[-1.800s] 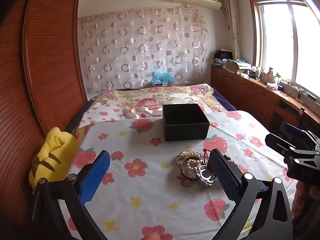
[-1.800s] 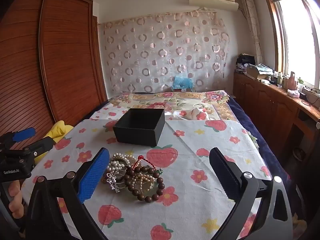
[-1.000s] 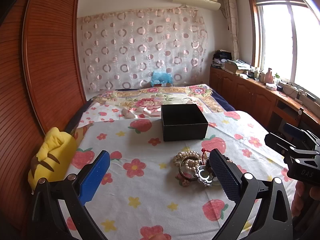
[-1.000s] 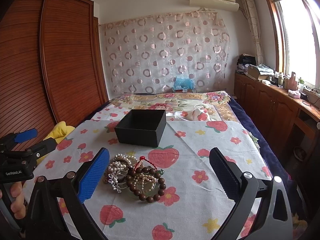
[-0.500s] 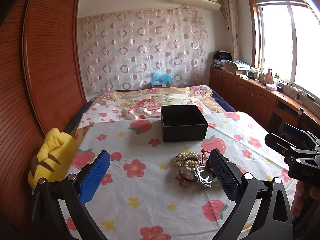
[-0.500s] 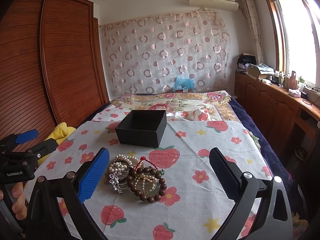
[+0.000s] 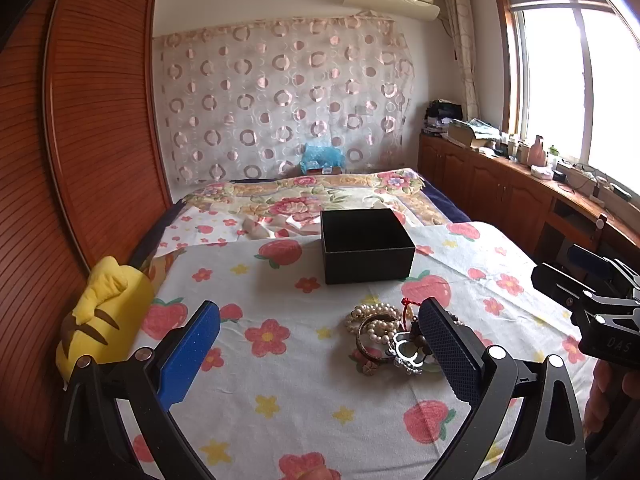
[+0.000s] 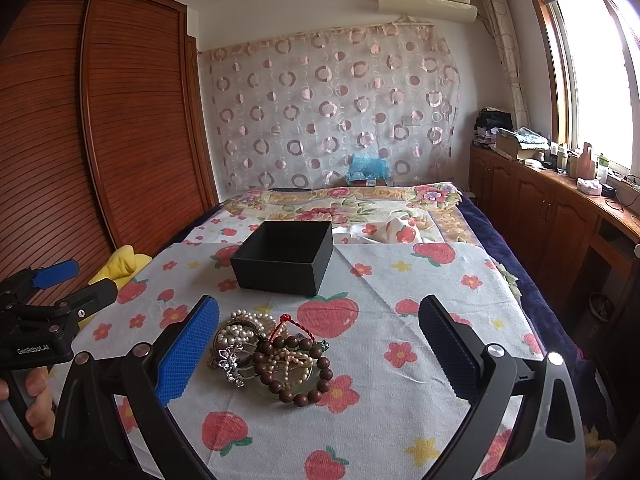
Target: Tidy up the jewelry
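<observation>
A pile of jewelry (image 8: 272, 354) lies on the strawberry-print cloth: pearl strands, a silver piece and a brown wooden bead bracelet (image 8: 298, 376). The pile also shows in the left wrist view (image 7: 390, 338), partly hidden by my finger. An open, empty black box (image 8: 286, 258) stands just behind the pile; it also shows in the left wrist view (image 7: 366, 244). My left gripper (image 7: 320, 344) is open and empty, left of the pile. My right gripper (image 8: 320, 344) is open and empty, above the pile's right side.
A yellow plush toy (image 7: 102, 320) lies at the cloth's left edge by the wooden wardrobe (image 7: 92, 128). A floral bedspread (image 8: 340, 204) lies behind the box. Wooden cabinets (image 8: 552, 216) line the right wall under the window.
Both grippers have drifted only slightly; the box and jewelry pile stay put. Both stay open and empty.
</observation>
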`<action>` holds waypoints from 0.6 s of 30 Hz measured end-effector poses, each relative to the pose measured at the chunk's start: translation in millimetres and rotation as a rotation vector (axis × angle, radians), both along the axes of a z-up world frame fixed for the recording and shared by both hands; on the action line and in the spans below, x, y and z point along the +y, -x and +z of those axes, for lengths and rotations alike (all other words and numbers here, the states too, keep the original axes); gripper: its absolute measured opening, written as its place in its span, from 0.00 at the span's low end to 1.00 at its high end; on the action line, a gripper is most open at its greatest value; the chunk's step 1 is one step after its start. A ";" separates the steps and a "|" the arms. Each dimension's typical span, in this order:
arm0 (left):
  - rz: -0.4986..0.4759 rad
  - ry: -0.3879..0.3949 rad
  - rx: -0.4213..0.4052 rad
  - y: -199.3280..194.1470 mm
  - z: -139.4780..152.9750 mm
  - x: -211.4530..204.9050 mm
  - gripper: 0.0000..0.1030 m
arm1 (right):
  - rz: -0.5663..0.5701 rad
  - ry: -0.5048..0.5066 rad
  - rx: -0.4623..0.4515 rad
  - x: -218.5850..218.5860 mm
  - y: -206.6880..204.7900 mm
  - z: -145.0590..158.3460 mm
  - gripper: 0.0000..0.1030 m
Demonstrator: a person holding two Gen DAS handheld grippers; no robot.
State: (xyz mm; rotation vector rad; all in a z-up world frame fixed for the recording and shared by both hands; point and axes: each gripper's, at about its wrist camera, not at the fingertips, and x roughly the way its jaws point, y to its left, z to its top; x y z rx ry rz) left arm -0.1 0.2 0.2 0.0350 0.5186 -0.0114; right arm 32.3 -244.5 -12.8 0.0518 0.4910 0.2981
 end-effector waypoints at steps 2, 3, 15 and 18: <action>0.000 0.000 0.000 0.0 0.0 -0.1 0.93 | 0.000 0.000 0.000 0.3 -0.4 -0.3 0.98; 0.000 0.000 0.000 0.0 0.0 -0.1 0.93 | 0.000 0.000 0.000 0.0 -0.1 -0.2 0.98; -0.001 0.000 -0.002 -0.1 0.0 -0.3 0.93 | 0.000 -0.003 -0.001 0.0 -0.1 -0.1 0.98; 0.000 -0.001 -0.002 0.0 -0.1 -0.2 0.93 | 0.000 -0.003 0.000 -0.2 0.3 0.3 0.98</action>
